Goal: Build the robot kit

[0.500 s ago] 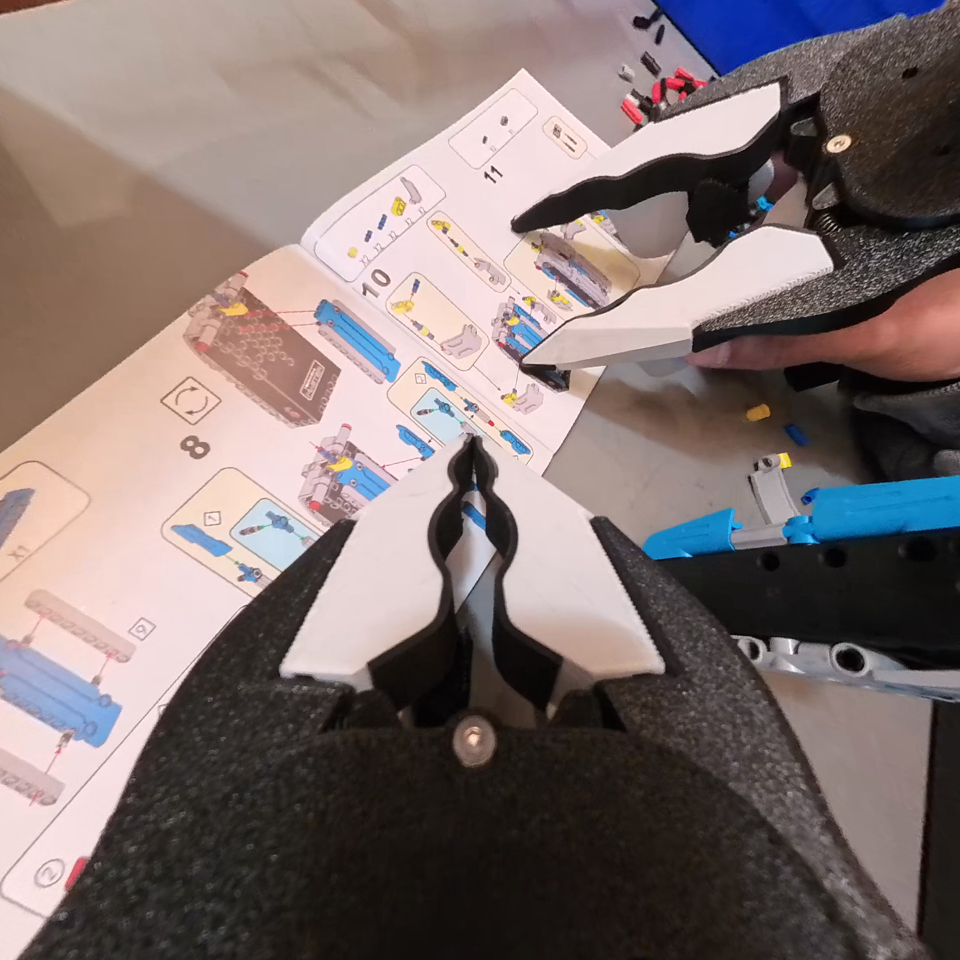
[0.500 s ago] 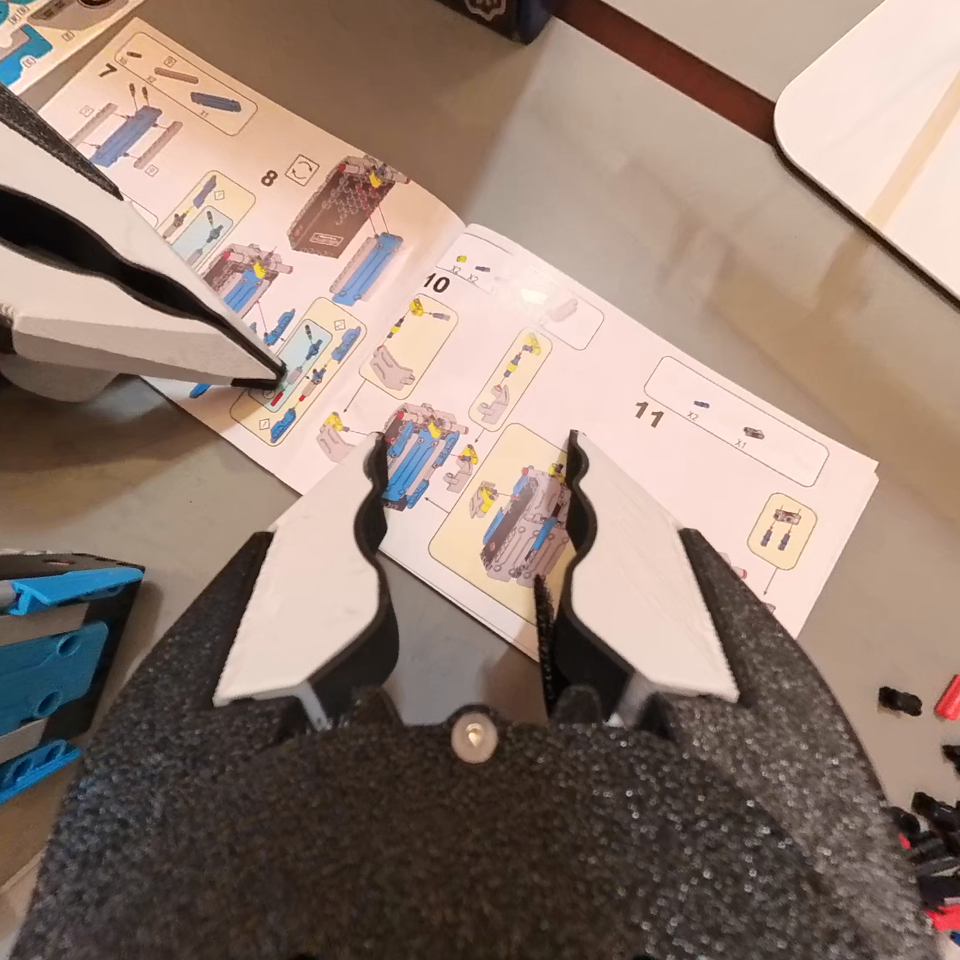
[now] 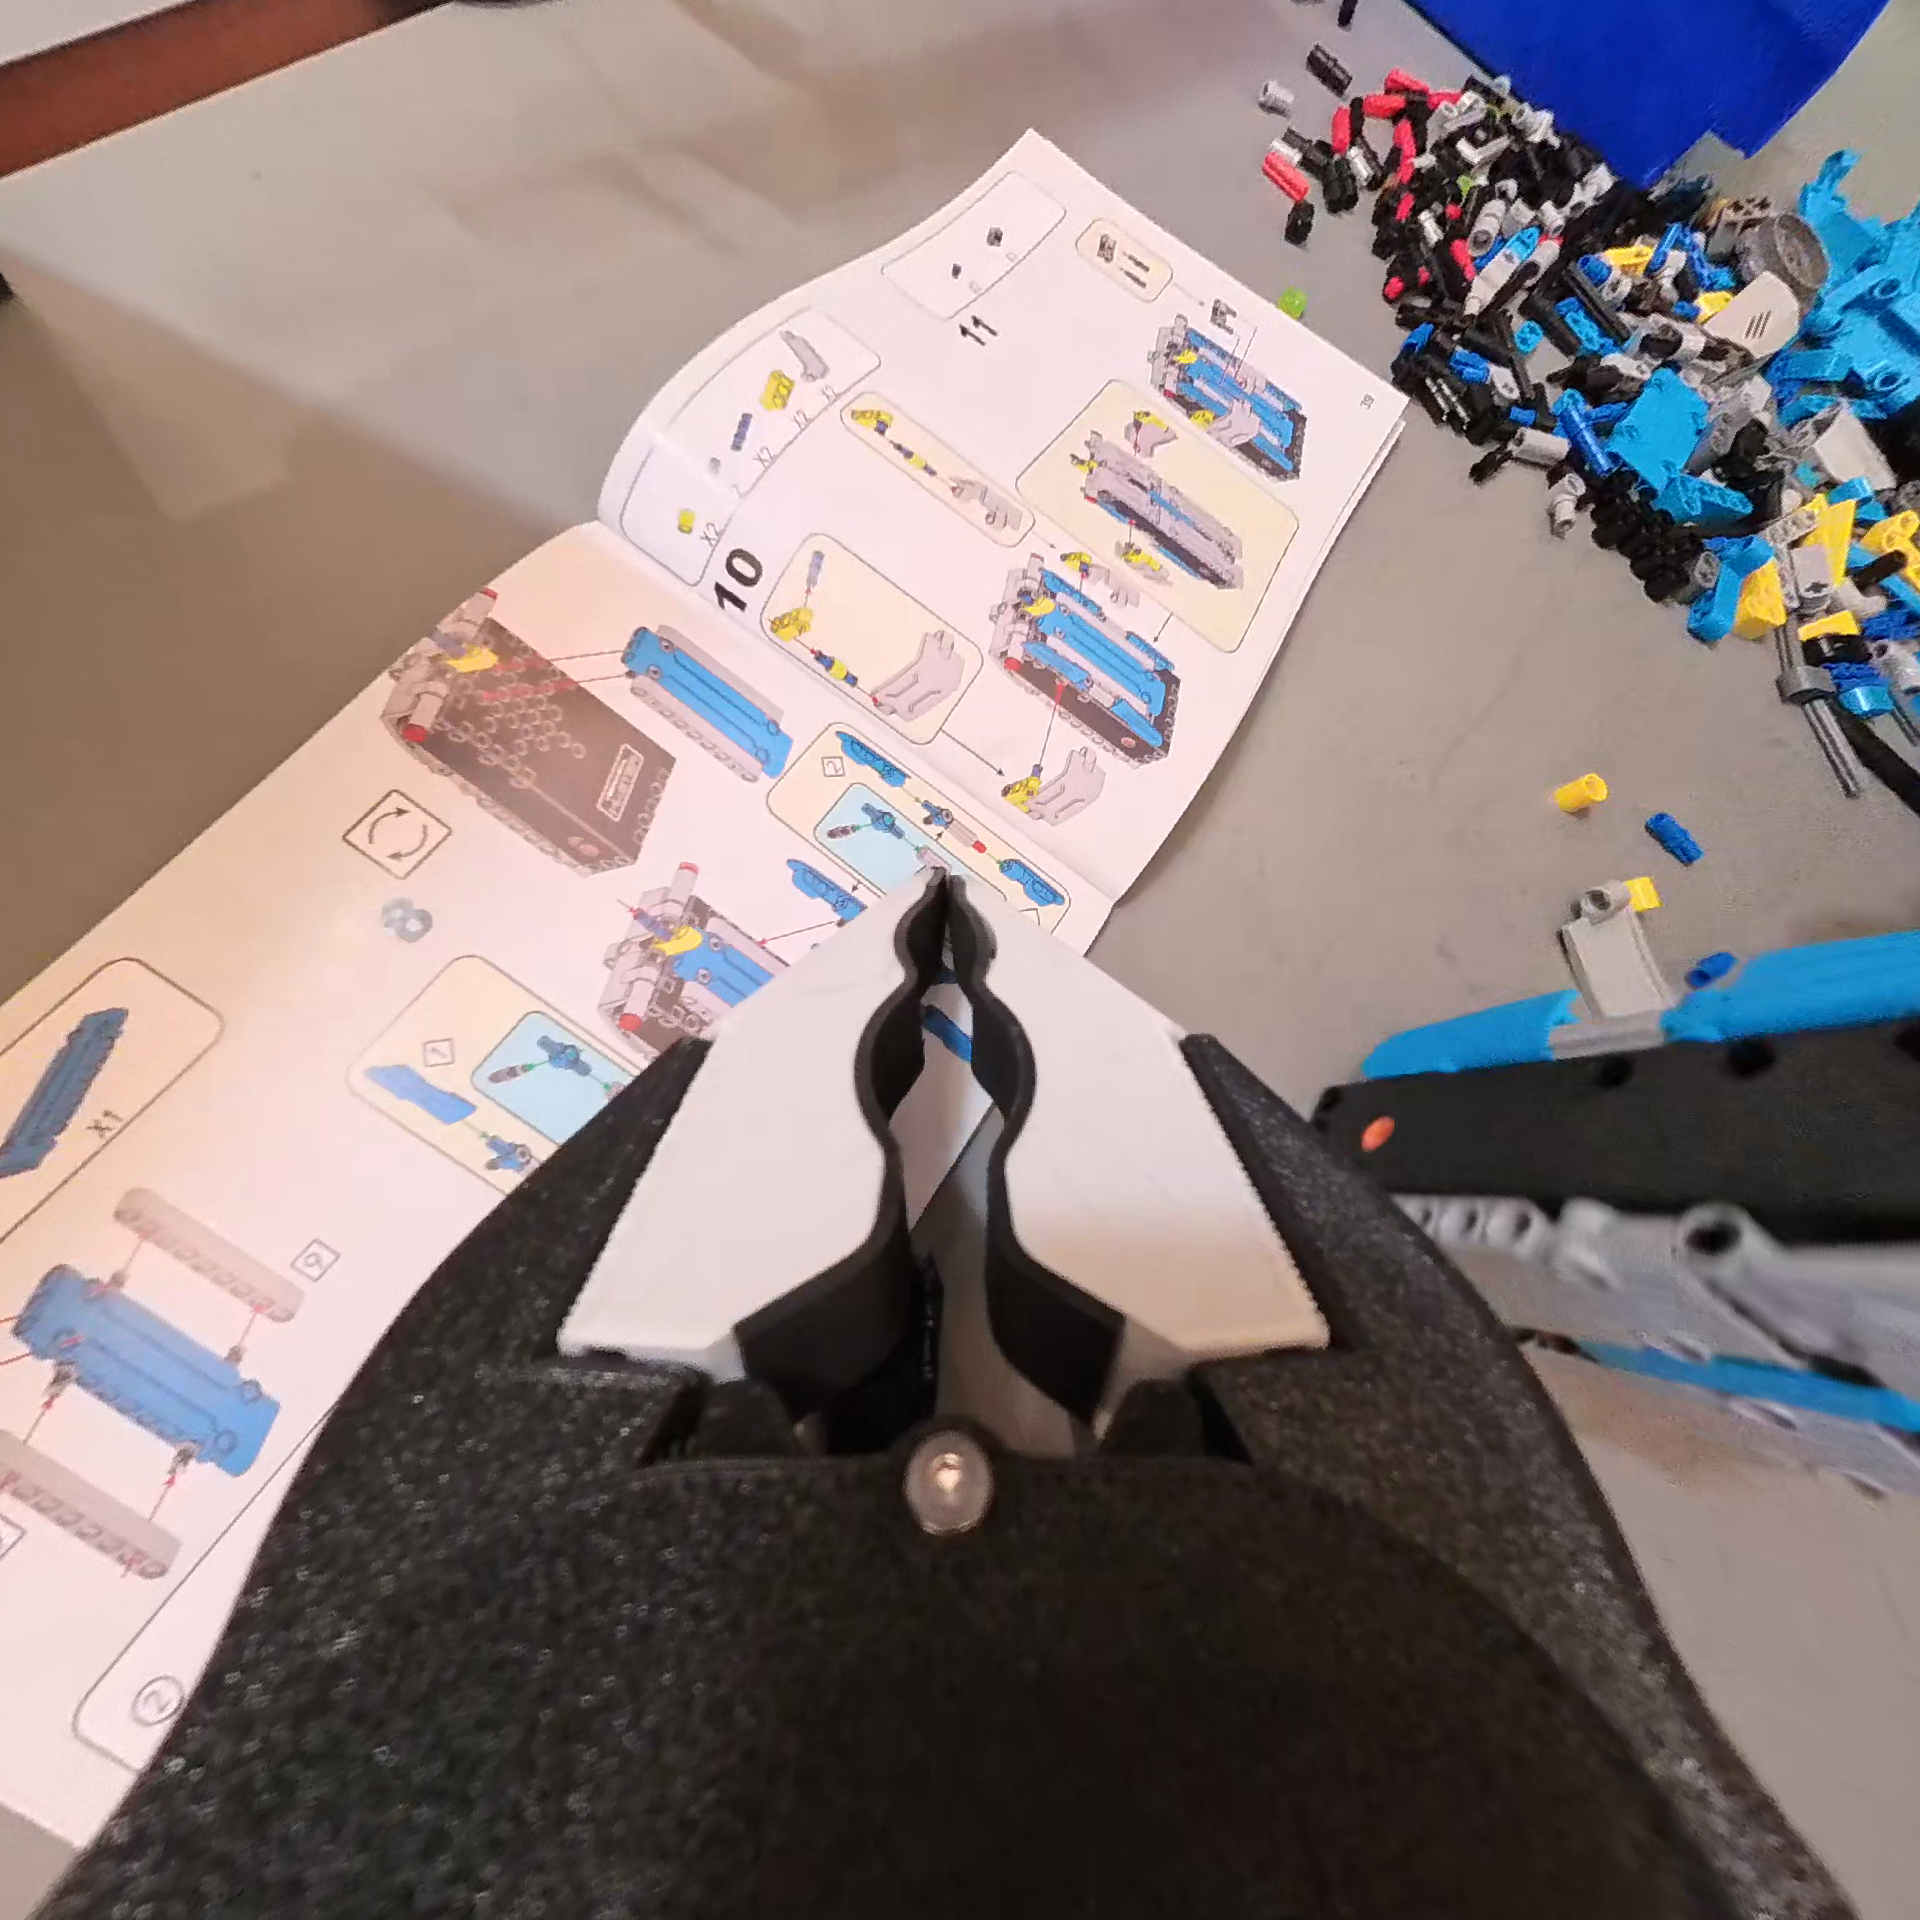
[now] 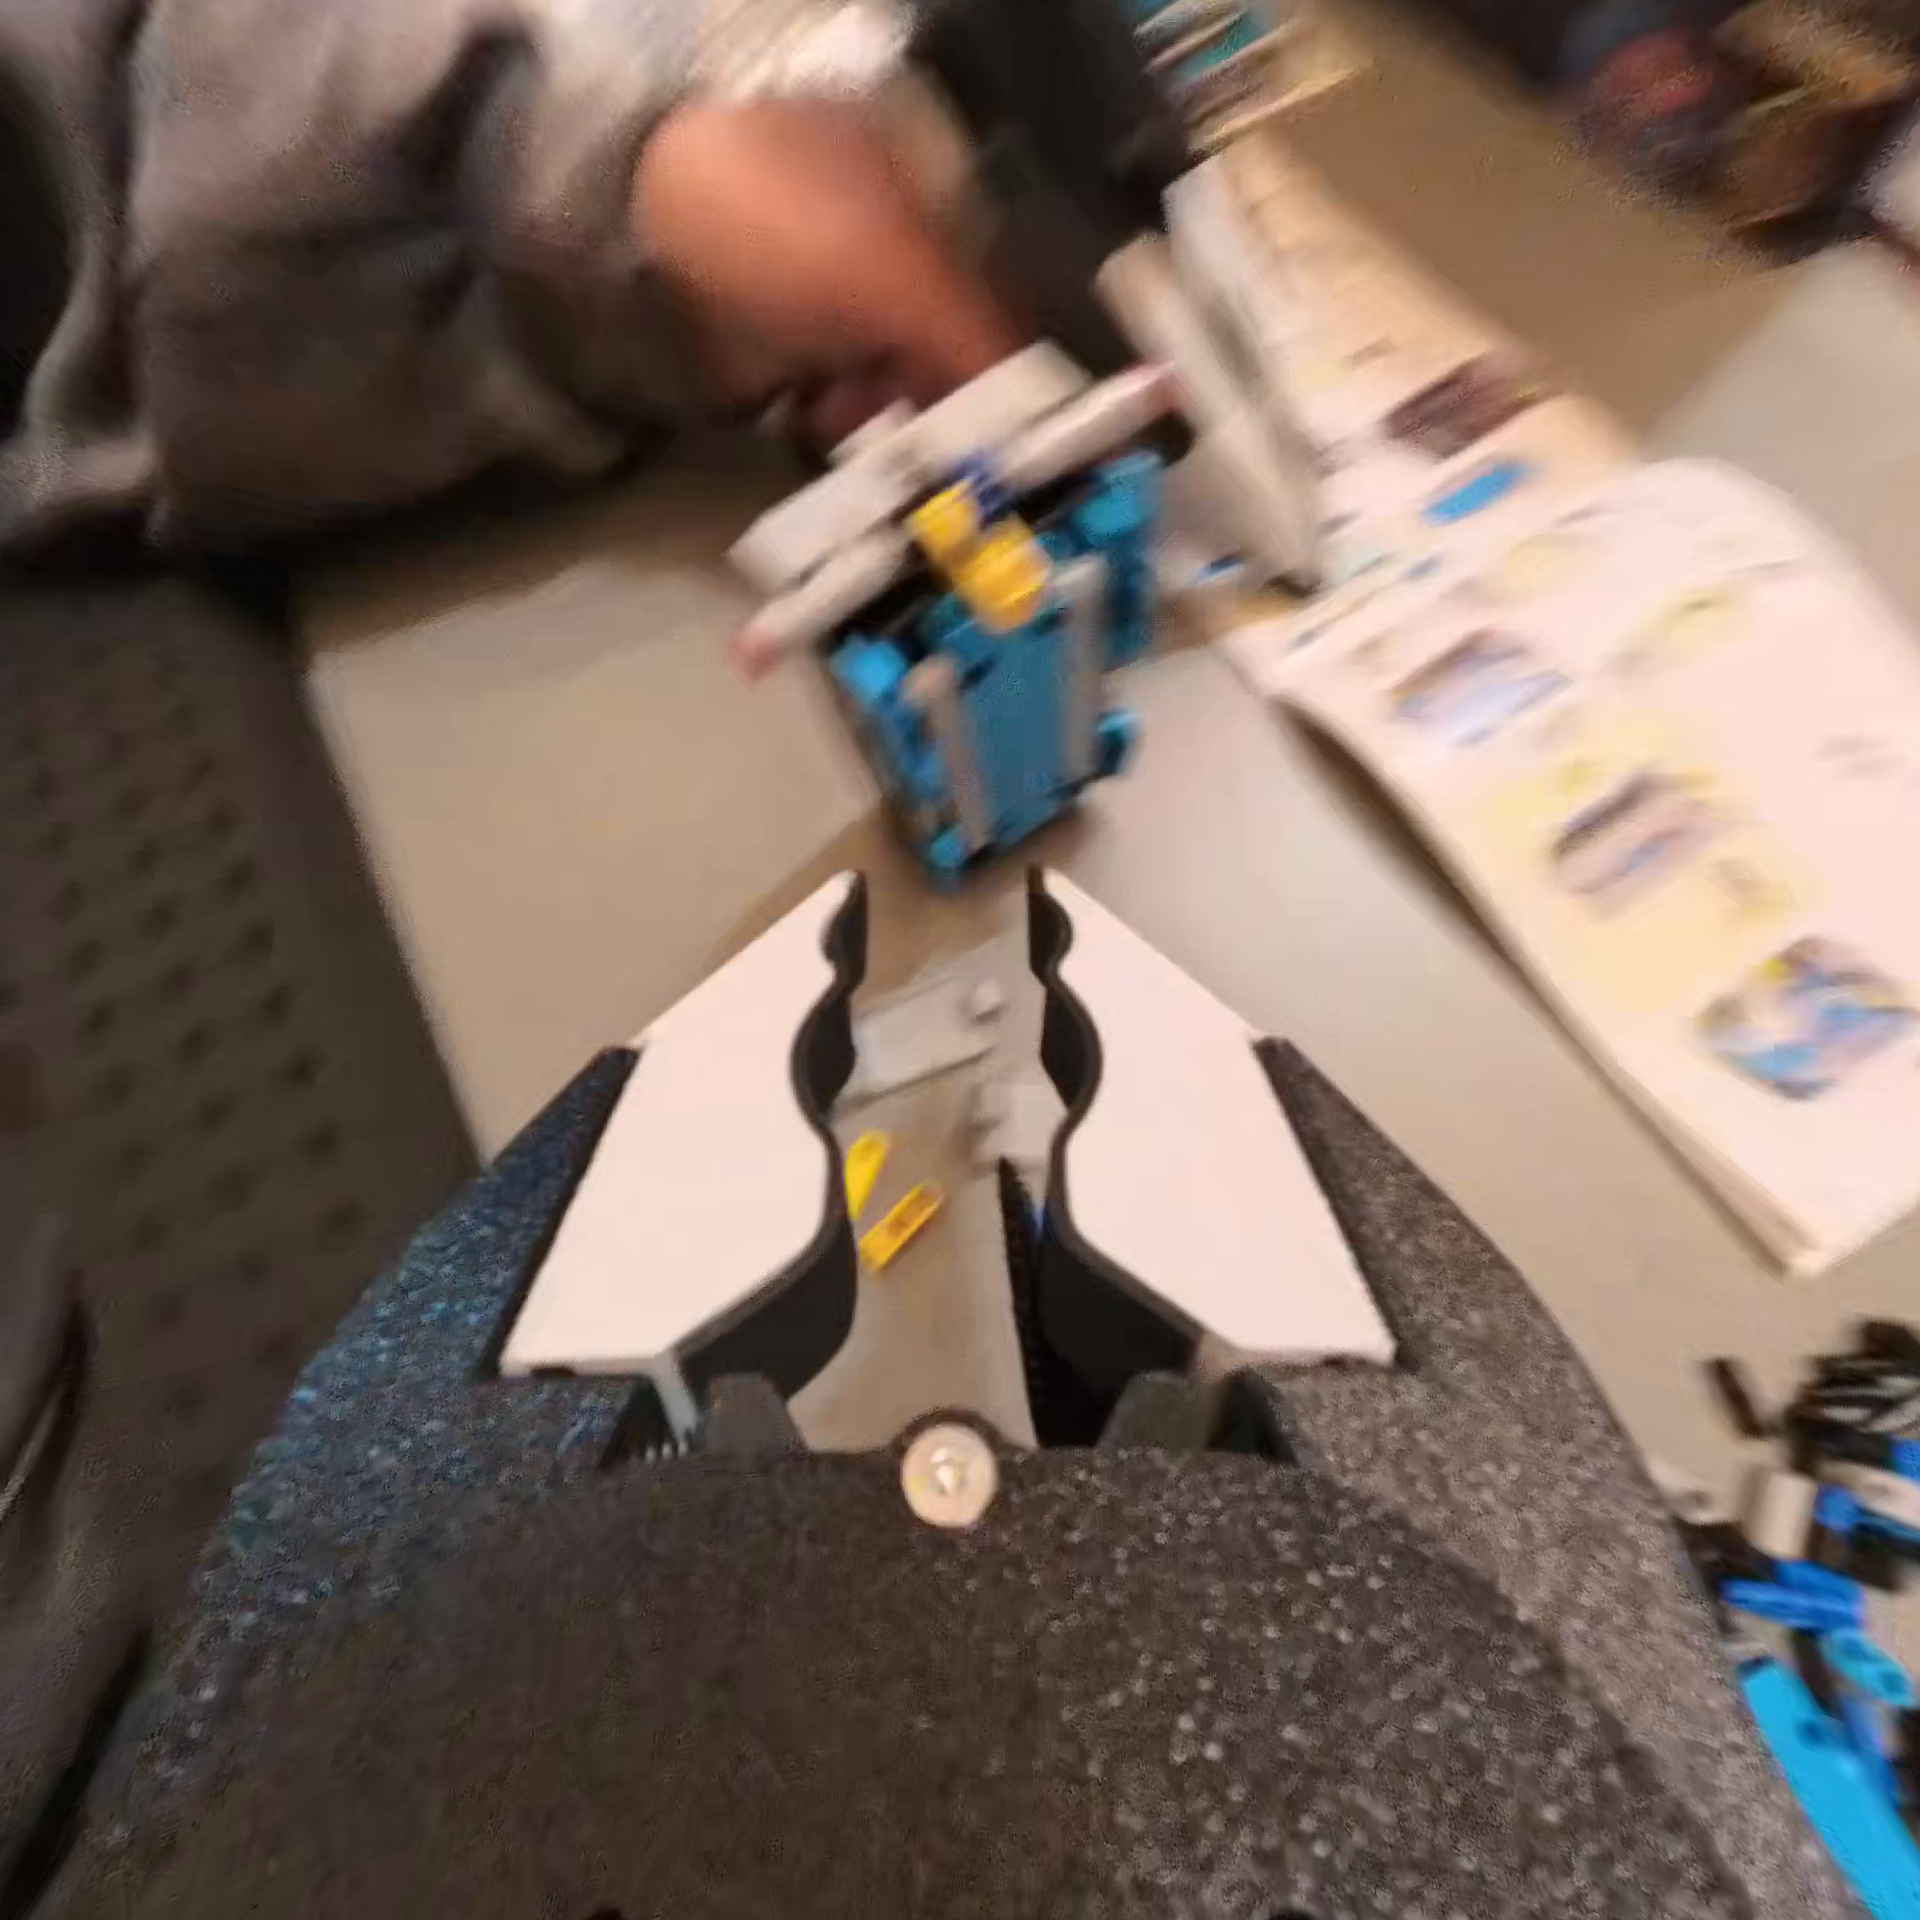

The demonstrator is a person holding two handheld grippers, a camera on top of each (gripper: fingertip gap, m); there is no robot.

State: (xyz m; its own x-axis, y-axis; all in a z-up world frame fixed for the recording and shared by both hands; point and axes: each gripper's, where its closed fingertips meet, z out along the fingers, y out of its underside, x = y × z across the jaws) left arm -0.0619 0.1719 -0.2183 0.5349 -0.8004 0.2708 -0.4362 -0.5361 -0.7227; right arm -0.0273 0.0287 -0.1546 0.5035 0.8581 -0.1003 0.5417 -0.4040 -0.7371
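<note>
Left gripper: the left gripper [image 3: 940,883] is seen clenched, its tips meeting over the near edge of the instruction booklet [image 3: 644,769]; nothing is seen gripped between them.
Instruction booklet: it is laid open on the grey worktop [image 3: 312,312], with printed building diagrams facing up (the far page curls slightly).
Partly built model: a black, blue and grey assembly [image 3: 1662,1132] is seen lying on the worktop just to the right of the left gripper.
Loose parts: a heap of small blue, black, yellow and red pieces [image 3: 1621,301] is spread at the far right, in front of a blue container [image 3: 1662,62]; a yellow pin [image 3: 1579,792] and a blue pin [image 3: 1673,837] lie apart from the heap, near the booklet's corner.
Right gripper: the right gripper [image 4: 945,883] is held released, fingers apart, above the worktop, with nothing grasped (this view is heavily blurred).
Beneath the right gripper: small yellow pieces [image 4: 888,1195] and a grey piece [image 4: 925,1039] are seen on the worktop between the fingers.
Ahead of the right gripper: the blue and grey model is seen just beyond the fingertips, with a person's hand [image 4: 810,270] and grey sleeve [image 4: 312,260] behind it.
</note>
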